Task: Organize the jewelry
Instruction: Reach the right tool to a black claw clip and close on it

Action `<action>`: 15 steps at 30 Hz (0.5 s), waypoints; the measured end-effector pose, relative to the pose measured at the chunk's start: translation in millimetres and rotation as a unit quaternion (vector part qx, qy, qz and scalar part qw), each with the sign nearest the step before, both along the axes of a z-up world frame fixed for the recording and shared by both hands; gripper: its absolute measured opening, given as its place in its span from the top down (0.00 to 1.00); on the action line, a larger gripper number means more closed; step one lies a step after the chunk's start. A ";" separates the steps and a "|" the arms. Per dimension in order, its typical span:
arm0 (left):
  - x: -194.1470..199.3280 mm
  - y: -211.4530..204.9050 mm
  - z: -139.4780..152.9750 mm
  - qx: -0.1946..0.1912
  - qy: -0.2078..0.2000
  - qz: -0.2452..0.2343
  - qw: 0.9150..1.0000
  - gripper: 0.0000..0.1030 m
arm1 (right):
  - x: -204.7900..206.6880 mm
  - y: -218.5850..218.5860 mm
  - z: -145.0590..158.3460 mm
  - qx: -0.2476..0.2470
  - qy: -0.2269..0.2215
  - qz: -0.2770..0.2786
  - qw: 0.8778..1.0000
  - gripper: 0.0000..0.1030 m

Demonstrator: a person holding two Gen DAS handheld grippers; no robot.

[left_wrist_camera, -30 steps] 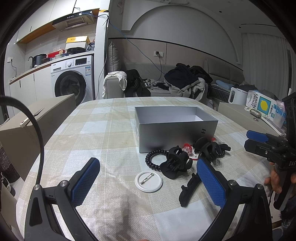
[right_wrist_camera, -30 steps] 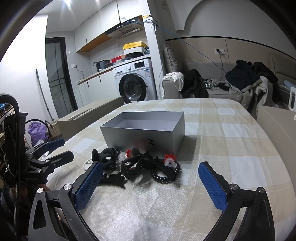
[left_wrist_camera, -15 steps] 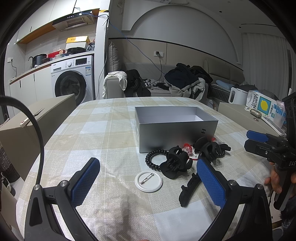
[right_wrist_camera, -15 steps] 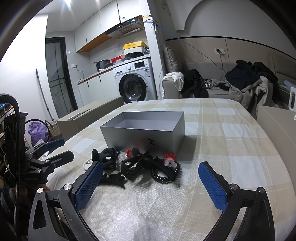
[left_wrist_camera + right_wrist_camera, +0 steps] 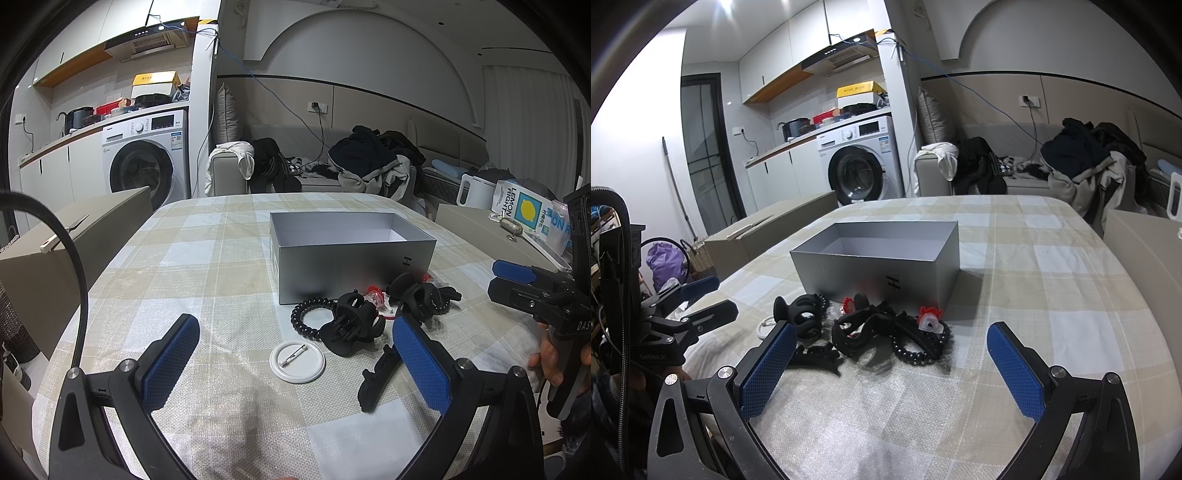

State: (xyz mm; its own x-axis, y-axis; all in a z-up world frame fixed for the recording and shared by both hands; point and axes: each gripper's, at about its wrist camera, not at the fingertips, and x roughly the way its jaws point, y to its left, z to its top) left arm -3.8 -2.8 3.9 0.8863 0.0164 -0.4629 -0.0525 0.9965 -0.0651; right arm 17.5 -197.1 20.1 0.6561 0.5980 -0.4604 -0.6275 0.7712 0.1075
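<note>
Left gripper (image 5: pixel 295 354): jaws spread wide, nothing between the blue pads, nothing touched; it hovered above the table near the front edge. Right gripper (image 5: pixel 892 363): likewise wide open and empty, held low over the cloth, short of the pile.

Just ahead of the left gripper lay a white round pin badge (image 5: pixel 297 360), pin side up, alone on the checked tablecloth (image 5: pixel 207 258). Beside it to the right: a large black claw clip (image 5: pixel 351 326), touching a black coiled hair tie (image 5: pixel 308 317); a flat black clip (image 5: pixel 378 376) partly behind the right-hand pad. Further right, a second black claw clip (image 5: pixel 415 295) tangled with a beaded bracelet (image 5: pixel 919 350) and small red-and-clear pieces (image 5: pixel 931 319).

Behind the pile, close by, stood the grey open box (image 5: pixel 351 243); its interior looked empty as far as visible.

Judgement: sorting not yet begun; step in hand is choosing the first piece. Next move calls for lowering one gripper over a single item, probably the isolated badge or nearest claw clip, closing on it, then carrying it over the box wall. Tangled items may drag neighbours.
</note>
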 end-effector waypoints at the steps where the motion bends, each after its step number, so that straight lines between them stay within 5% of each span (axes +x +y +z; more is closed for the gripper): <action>1: -0.3 -0.1 0.7 0.000 0.000 0.000 1.000 0.01 | 0.1 0.0 0.6 -0.003 -0.002 -0.005 1.000 0.00; 10: 0.0 2.6 5.3 -0.015 0.011 -0.008 1.000 0.01 | 21.3 1.1 5.4 -0.022 0.054 -0.027 0.998 0.01; 15: 3.4 -3.3 3.6 -0.007 0.032 -0.019 0.999 0.01 | 35.2 -5.3 -9.7 -0.012 0.123 -0.016 0.992 0.16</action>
State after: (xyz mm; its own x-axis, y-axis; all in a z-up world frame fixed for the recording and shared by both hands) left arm -0.4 -6.1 7.6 0.8543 -0.0232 -0.5192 -0.0200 0.9968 -0.0775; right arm 52.7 -202.4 10.3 0.5401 0.5658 -0.6231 -0.5598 0.7943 0.2361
